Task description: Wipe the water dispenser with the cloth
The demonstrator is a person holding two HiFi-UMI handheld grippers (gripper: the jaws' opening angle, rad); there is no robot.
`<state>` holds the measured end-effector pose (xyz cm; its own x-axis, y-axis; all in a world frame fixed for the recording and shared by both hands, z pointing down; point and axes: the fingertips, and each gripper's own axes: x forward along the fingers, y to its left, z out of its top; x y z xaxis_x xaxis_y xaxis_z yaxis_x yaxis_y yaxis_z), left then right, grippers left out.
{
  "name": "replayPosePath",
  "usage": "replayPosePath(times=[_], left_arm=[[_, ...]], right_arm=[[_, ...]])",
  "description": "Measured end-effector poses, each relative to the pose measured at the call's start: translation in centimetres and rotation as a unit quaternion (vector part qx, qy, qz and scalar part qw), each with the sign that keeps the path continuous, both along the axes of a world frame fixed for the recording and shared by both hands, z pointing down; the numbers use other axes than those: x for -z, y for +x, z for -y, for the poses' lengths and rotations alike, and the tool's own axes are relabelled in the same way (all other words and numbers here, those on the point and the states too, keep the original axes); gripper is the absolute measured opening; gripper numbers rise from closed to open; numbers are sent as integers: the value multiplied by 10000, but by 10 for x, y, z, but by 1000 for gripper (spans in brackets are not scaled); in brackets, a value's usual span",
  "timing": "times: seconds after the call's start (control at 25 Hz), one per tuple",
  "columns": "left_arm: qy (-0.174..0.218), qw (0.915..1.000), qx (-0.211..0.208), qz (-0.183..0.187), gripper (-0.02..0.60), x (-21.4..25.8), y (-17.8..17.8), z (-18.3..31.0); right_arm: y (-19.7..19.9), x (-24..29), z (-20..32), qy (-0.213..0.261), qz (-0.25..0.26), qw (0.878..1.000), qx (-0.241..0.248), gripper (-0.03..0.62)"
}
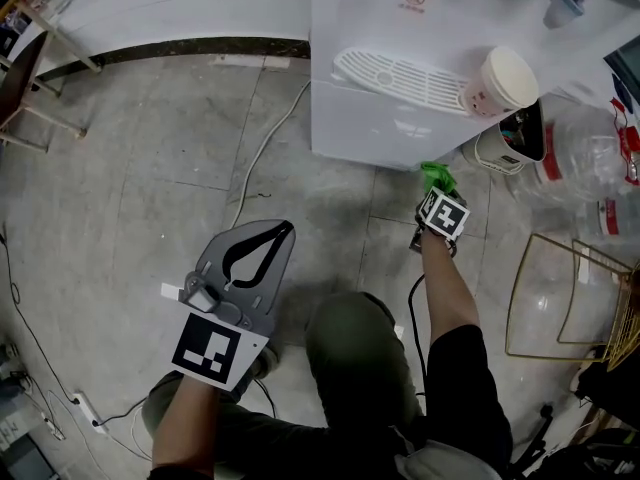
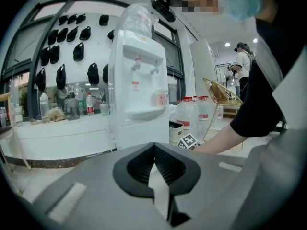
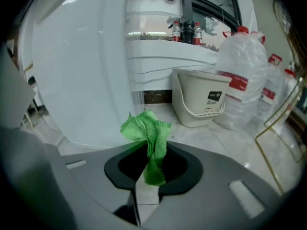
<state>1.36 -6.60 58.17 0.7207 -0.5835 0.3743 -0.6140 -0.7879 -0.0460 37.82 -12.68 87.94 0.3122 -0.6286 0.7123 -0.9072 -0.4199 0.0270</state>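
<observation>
The white water dispenser (image 1: 400,118) stands on the floor at the top of the head view, and its lower front panel (image 3: 81,71) fills the left of the right gripper view. My right gripper (image 1: 436,188) is shut on a bunched green cloth (image 1: 437,176), held low beside the dispenser's bottom front corner. The cloth (image 3: 146,133) sticks up between the jaws of that gripper (image 3: 149,150), a little short of the panel. My left gripper (image 1: 288,228) hangs over the floor to the left, shut and empty. The whole dispenser (image 2: 139,80) shows beyond the left gripper (image 2: 153,147).
A paper cup (image 1: 500,83) sits on the dispenser's drip tray (image 1: 395,73). A white bucket (image 1: 505,146) and large water bottles (image 1: 590,158) crowd the dispenser's right side, with a gold wire rack (image 1: 570,298) nearer. A cable (image 1: 262,153) runs over the floor.
</observation>
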Motion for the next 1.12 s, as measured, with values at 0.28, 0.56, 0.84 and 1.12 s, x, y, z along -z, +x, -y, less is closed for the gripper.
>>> replayPosePath(times=[0.28, 0.56, 0.84, 1.12], left_arm=[[230, 9993, 156, -240, -2, 19, -15, 20], [357, 9973, 441, -456, -2, 21, -39, 62], [665, 9930, 687, -696, -2, 17, -59, 84], [-41, 9919, 1025, -749, -2, -17, -72, 40]], right_arm=[[-123, 52, 0, 920, 1260, 9774, 1429, 77], [-232, 155, 8, 1916, 1435, 9333, 2675, 76], [-287, 204, 2, 2067, 1646, 9255, 2714, 77], [-307, 234, -35, 1621, 2010, 9353, 2420, 77]])
